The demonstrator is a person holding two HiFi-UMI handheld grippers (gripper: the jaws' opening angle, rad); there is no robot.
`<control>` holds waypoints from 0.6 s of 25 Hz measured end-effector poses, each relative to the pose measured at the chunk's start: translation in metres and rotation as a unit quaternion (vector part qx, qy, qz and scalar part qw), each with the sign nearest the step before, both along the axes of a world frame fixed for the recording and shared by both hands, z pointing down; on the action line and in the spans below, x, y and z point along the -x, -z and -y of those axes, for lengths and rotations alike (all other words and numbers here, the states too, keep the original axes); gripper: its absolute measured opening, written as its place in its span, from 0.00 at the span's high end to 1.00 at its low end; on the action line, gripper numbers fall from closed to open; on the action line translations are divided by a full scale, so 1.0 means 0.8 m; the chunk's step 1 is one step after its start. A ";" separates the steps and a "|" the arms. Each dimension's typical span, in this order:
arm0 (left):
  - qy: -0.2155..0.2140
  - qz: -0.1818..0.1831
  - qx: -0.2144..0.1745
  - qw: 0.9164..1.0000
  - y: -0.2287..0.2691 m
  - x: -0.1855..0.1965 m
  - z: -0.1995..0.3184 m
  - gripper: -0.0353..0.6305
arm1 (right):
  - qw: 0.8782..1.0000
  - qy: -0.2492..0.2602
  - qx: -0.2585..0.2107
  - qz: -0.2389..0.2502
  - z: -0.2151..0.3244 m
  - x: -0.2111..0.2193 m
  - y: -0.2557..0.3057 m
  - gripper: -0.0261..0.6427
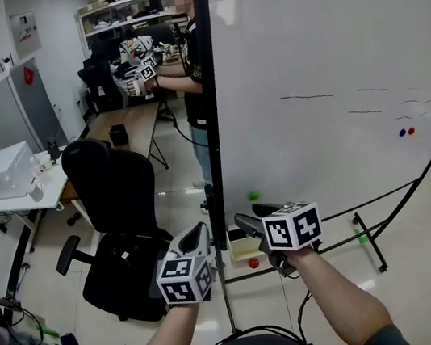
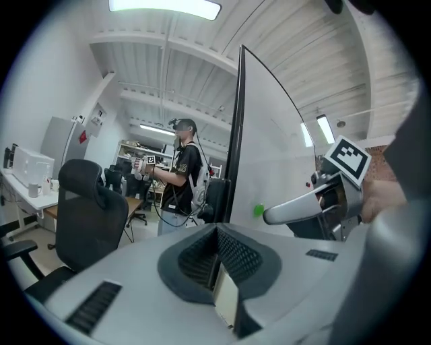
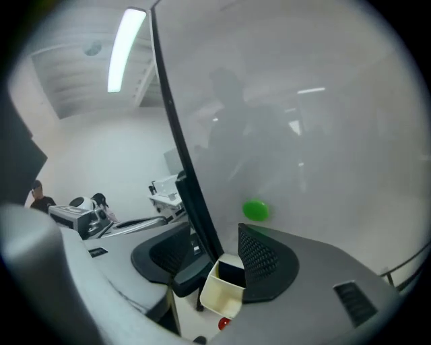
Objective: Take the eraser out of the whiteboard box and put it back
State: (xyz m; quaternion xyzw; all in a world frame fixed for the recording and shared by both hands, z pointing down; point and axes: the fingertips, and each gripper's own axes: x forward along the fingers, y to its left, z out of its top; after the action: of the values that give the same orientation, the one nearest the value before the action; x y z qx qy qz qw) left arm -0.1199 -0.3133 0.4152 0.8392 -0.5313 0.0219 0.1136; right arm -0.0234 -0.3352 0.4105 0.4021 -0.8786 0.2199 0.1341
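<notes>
The whiteboard (image 1: 321, 68) fills the right of the head view. A cream whiteboard box (image 1: 244, 247) hangs at its lower left corner, beside the black frame edge (image 1: 208, 87). My right gripper (image 1: 251, 215) hovers just above the box. In the right gripper view the right gripper (image 3: 217, 232) is open and nothing sits between its pads. The box (image 3: 222, 293) shows past the gap, with a dark shape inside that may be the eraser. My left gripper (image 1: 203, 229) is left of the frame edge, its tips (image 2: 217, 232) meeting.
A green magnet (image 1: 253, 196) is on the board above the box and a red one (image 1: 253, 263) is below it. A black office chair (image 1: 114, 201) stands close on the left. Another person (image 1: 190, 57) holds grippers by a desk (image 1: 122, 126). The board's stand leg (image 1: 371, 244) crosses the floor.
</notes>
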 end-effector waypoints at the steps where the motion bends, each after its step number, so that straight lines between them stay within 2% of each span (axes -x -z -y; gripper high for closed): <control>1: -0.002 -0.003 -0.007 1.000 0.010 0.001 -0.003 0.90 | 1.000 0.003 -0.027 0.001 -0.006 0.001 0.017 0.62; 5: -0.020 -0.007 -0.036 0.999 0.051 -0.002 -0.017 0.90 | 0.992 -0.016 -0.128 0.012 -0.026 -0.007 0.076 0.78; 9: -0.021 -0.013 -0.055 0.998 0.077 0.004 -0.036 0.90 | 0.981 -0.047 -0.186 0.036 -0.045 -0.023 0.114 0.93; 15: -0.043 -0.006 -0.055 0.998 0.088 0.002 -0.053 0.90 | 0.974 -0.045 -0.216 0.043 -0.059 -0.031 0.127 0.94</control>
State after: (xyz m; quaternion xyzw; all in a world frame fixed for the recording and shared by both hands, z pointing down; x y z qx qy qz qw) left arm -0.1211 -0.2707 0.3451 0.8665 -0.4943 -0.0078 0.0696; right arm 0.0010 -0.2881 0.3085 0.4506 -0.8914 0.0475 -0.0044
